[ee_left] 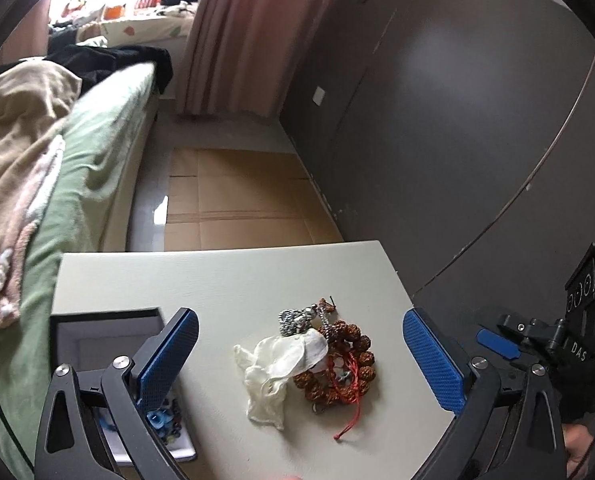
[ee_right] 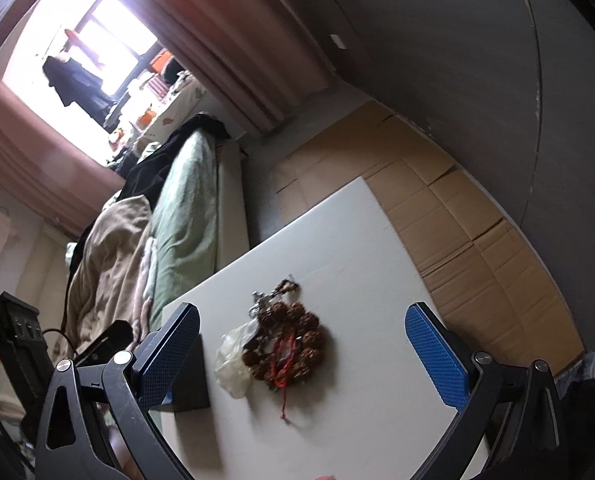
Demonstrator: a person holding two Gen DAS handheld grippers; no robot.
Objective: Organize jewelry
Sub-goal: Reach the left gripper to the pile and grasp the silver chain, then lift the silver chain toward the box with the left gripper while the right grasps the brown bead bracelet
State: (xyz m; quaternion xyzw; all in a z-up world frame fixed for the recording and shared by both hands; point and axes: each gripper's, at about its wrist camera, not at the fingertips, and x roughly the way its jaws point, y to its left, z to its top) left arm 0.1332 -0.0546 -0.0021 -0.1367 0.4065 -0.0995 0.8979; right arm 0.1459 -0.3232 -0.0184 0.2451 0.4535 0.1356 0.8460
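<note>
Left tongs (ee_left: 299, 364) & right tongs (ee_right: 301, 360) gape wide, nothing held; jewelry pile (ee_left: 333, 354) lies mid desk (ee_left: 225, 276) w/ white pouch (ee_left: 281, 368); light, limp, tangle-prone; prob. pinch brown bead bracelet (ee_left: 353, 364) rim.

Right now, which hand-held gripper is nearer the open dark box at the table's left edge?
Left. The left hand-held gripper has one finger overlapping the open dark box. The right hand-held gripper frames the brown bead bracelet, with the box beside its left finger.
</note>
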